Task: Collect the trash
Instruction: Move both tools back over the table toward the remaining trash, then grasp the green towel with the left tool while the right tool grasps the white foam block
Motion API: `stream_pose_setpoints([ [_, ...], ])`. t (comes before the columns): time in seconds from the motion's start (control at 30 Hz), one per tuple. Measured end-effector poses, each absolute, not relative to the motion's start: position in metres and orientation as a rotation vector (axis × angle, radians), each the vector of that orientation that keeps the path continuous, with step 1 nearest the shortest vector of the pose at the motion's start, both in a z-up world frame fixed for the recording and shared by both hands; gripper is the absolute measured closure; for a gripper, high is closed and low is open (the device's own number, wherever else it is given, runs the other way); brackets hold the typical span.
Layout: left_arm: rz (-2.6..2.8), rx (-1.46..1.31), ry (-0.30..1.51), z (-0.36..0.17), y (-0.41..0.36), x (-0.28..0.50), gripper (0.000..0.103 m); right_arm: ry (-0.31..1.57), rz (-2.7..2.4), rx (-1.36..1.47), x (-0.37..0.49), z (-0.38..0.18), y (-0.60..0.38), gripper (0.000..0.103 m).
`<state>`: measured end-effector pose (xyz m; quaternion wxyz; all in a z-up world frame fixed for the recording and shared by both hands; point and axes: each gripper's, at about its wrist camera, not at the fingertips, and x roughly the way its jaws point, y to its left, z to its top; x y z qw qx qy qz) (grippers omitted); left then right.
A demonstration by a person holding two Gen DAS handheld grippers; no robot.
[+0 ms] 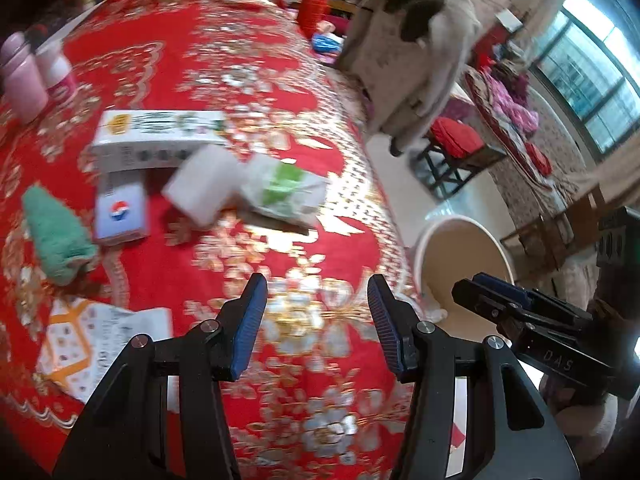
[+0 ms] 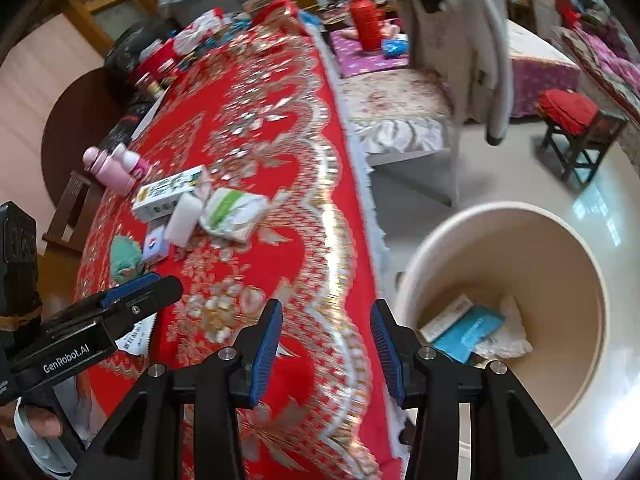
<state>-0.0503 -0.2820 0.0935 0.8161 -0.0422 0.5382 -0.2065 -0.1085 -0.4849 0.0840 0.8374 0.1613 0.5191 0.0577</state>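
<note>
Trash lies on the red patterned tablecloth (image 1: 224,64): a long white box (image 1: 156,140), a white block (image 1: 200,184), a green-and-white packet (image 1: 284,188), a small blue box (image 1: 120,212), a green cloth (image 1: 56,236) and a printed paper wrapper (image 1: 96,344). Beside the table, on the floor, stands a cream bin (image 2: 560,280) holding a blue packet (image 2: 468,332), a white box (image 2: 444,316) and crumpled tissue (image 2: 508,332). My left gripper (image 1: 318,300) hovers open over the cloth, holding nothing. My right gripper (image 2: 326,320) is open and holds nothing, at the table's edge next to the bin.
Two pink bottles (image 1: 24,76) stand at the table's left side, with clutter at its far end. A chair draped with a pale coat (image 1: 416,52), a red-cushioned stool (image 1: 456,148) and a red thermos (image 2: 366,20) are on the floor side.
</note>
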Motion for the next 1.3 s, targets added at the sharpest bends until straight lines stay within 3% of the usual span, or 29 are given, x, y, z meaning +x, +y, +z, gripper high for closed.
stream_pose_setpoints([
  [0.77,-0.143,-0.346,1.166,0.087,-0.108,-0.006,0.052,1.14,0.293,0.258,-0.04,0.076,-0.379,0.052],
  [0.83,-0.133,-0.361,1.168,0.086,-0.1,-0.002,0.052,1.128,0.302,0.232,-0.033,0.079,-0.368,0.039],
  [0.9,-0.125,-0.371,1.171,0.085,-0.094,0.002,0.052,1.116,0.32,0.212,-0.026,0.081,-0.358,0.032],
  [1.3,-0.117,-0.454,1.206,0.072,-0.069,0.021,0.052,1.154,0.419,-0.147,0.023,0.064,-0.297,0.031],
])
